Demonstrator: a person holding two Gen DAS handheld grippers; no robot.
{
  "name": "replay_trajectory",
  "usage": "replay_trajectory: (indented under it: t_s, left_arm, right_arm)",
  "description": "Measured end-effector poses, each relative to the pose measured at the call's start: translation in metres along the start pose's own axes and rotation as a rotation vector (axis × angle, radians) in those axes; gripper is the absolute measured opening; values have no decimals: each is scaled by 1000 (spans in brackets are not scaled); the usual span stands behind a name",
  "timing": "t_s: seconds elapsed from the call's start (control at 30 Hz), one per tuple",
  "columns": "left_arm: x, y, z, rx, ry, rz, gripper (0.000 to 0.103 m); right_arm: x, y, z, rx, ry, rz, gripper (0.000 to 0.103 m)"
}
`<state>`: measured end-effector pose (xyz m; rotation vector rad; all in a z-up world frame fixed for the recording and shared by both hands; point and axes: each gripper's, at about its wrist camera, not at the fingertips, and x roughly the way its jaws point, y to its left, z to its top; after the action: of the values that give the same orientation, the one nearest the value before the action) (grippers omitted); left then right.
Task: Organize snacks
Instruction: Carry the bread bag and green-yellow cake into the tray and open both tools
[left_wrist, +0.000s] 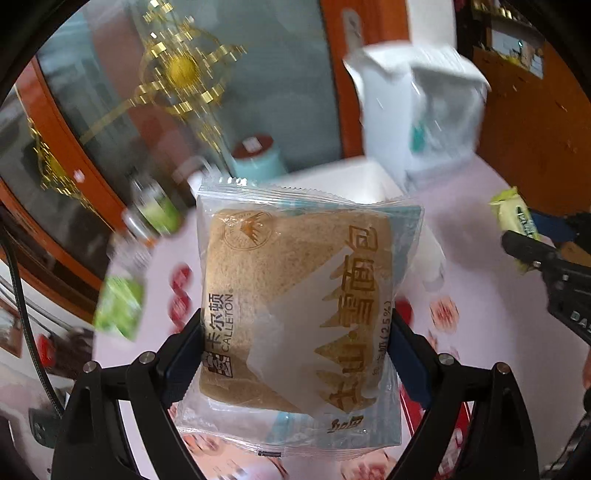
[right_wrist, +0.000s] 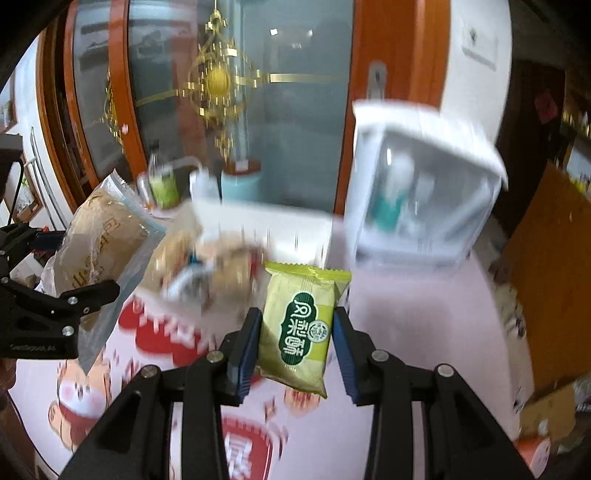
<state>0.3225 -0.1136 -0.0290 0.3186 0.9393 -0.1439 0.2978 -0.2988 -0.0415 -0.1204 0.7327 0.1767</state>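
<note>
My left tongs (left_wrist: 295, 354) clenched on bread packet (left_wrist: 299, 314), held up off tabletop (left_wrist: 480, 295); packet's long axis runs straight away from tongs, far sealed edge toward white box (left_wrist: 354, 177) ahead. My right tongs (right_wrist: 297, 339) grasping green snack packet (right_wrist: 301, 328), also in air, long axis pointing away and slightly right. White box (right_wrist: 266, 229) lies ahead-left of right tongs, straight ahead of left. Left looks nearer, I judge. Clear bin (right_wrist: 424, 199) stands right of box.

Pink cartoon-printed tablecloth (right_wrist: 406, 332), white clear-fronted box (right_wrist: 421, 184), pale blue cylinder (left_wrist: 258, 162), glass-panelled wooden door (right_wrist: 295, 92).
</note>
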Motion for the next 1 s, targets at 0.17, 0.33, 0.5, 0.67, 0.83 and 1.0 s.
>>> replay_trajectory:
  t_s: [0.17,0.33,0.5,0.67,0.83,1.0]
  left_arm:
    - [-7,24,67,-27,-78,58,90]
    - [28,44,115,-117,-68,38,90]
    - [77,46,125,-153,-30,15,90]
    - [141,34,112,-132,69,9,91]
    - [197,26,94,-113,198,-17,92]
    - [234,22,74,-136,346,-101,93]
  right_arm:
    - [9,0,59,2,-66,-35,39]
    - [46,-5,92,91,-45,8,39]
    - [105,5,87,92,18,0,39]
    - [168,12,61,76,129,-31,39]
    - [206,10,39,83,205,-40,46]
    - [210,15,38,57,176,-5,79]
